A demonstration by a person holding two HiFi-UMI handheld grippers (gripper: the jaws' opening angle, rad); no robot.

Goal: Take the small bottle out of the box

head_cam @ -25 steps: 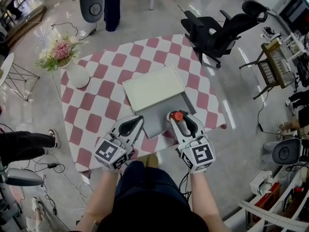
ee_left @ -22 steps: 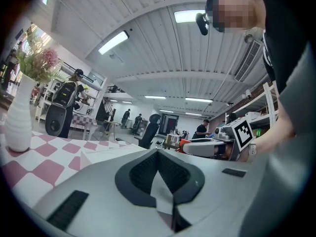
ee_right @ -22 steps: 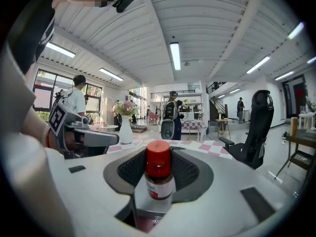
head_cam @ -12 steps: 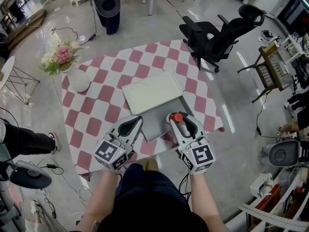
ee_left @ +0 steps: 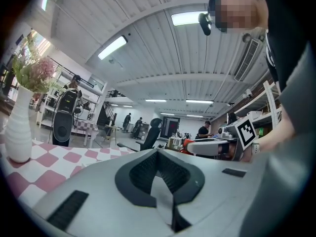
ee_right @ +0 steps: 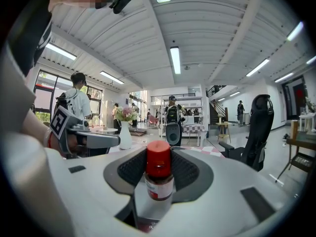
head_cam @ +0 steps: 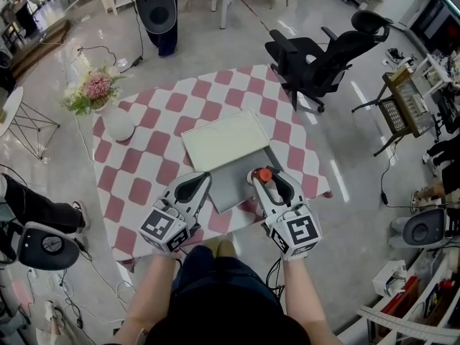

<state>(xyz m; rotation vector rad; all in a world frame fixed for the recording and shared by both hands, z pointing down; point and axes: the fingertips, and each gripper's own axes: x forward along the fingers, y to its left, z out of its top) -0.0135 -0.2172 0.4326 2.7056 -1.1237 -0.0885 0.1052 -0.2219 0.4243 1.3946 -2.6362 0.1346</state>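
Observation:
A small bottle (head_cam: pixel 264 173) with a red cap, a white label and dark contents stands upright between the jaws of my right gripper (head_cam: pixel 264 175), which is shut on it. In the right gripper view the bottle (ee_right: pixel 159 179) fills the middle, held by its body. The bottle hangs over the near right corner of the open box (head_cam: pixel 231 184), a shallow grey tray whose white lid (head_cam: pixel 224 139) lies folded back behind it. My left gripper (head_cam: pixel 201 178) hovers at the box's near left corner. Its jaws (ee_left: pixel 157 152) are shut, with nothing in them.
The box lies on a table with a pink and white checked cloth (head_cam: pixel 151 160). A white vase (head_cam: pixel 118 124) of pink flowers stands at its far left corner. A black office chair (head_cam: pixel 316 52) stands beyond the far right corner. People and stands are on the floor around.
Both grippers and the bottle keep their places over the box. The head view has tipped a little, so the table sits slightly higher in it. A person's leg at the left has shifted.

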